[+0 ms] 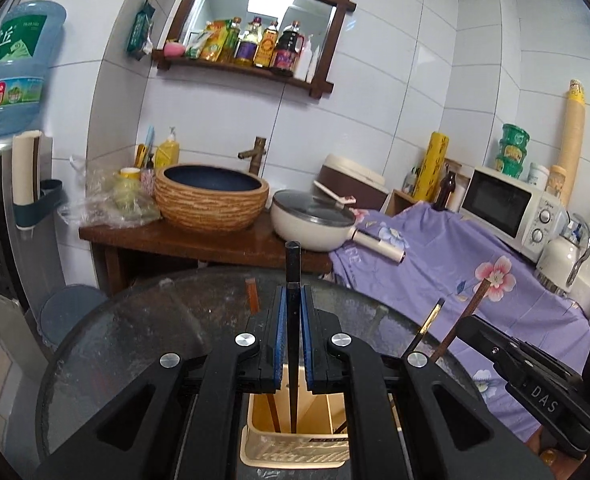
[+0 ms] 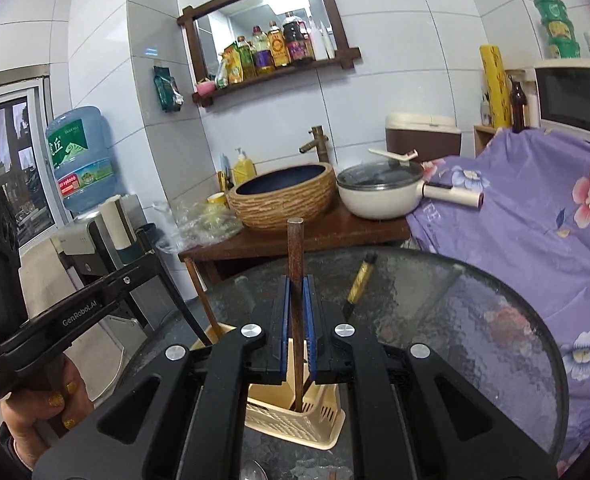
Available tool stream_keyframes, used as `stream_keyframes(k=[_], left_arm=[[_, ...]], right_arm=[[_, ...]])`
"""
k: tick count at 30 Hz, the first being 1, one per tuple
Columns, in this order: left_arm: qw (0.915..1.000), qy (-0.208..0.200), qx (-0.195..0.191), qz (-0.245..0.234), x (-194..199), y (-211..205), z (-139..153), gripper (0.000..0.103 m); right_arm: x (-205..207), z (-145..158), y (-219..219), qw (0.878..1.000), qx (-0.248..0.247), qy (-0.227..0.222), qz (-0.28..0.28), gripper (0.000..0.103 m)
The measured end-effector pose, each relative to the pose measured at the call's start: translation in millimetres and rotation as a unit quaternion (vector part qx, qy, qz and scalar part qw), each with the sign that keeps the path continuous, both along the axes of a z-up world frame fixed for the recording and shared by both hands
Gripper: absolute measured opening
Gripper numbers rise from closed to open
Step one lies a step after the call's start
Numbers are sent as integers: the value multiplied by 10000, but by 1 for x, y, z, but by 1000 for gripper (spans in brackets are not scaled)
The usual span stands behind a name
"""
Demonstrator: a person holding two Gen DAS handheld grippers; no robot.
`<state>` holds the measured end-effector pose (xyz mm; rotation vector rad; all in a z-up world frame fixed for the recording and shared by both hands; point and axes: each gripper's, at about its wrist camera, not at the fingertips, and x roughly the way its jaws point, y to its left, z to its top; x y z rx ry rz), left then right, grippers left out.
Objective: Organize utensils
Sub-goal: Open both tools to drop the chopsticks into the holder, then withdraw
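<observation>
**Both grippers clamped on chopsticks above the utensil holder**

Left gripper (image 1: pixel 294 300): the blue-padded jaws are pressed together on a black chopstick (image 1: pixel 293 276). The stick stands nearly upright. Its square top end projects above the fingertips, and its lower length runs down between the pads into the beige utensil holder (image 1: pixel 295 446) directly beneath the gripper. A brown stick already stands in the same compartment, just left of the black one. In the right wrist view, the left gripper's body enters from the left edge, carried by a hand (image 2: pixel 43 408) with glitter-painted nails, and its black chopstick slants down into the holder's left end.

Centre: the holder sits on a round glass table (image 2: pixel 495 320). Its slotted wall faces the cameras, and inner partitions divide it into compartments.

Right gripper (image 2: pixel 297 294): the jaws are pinched shut on a brown chopstick (image 2: pixel 295 248). The stick is upright, with its top end above the fingertips and its lower tip inside the holder, near the right-hand part of the basket. In the left wrist view, the right gripper's body appears at the right edge with the brown stick rising from it.

Right of the right gripper, a black-and-gold chopstick (image 2: pixel 361 280) stands tilted, apart from the jaws; whether its lower end is in the holder cannot be told.
</observation>
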<state>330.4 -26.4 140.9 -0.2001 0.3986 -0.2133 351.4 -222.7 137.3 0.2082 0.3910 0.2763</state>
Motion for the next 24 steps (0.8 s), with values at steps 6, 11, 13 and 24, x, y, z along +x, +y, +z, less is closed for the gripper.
stream_keyframes(k=[6, 11, 13, 24], left_arm=[[9997, 215, 75, -75, 5, -4, -19, 7], [9990, 402, 149, -133, 10, -6, -30, 7], [9986, 461, 178, -166, 11, -7, -33, 7], [9999, 22, 131, -90, -24, 10, -24, 70]], right_arm=[[5, -12, 0, 9999, -10, 123, -16, 7], [7, -16, -1, 9999, 16, 149, -46, 7], [7, -18, -3, 9999, 65, 145, -44, 8], [-30, -29, -2, 9994, -297, -38, -191, 56]])
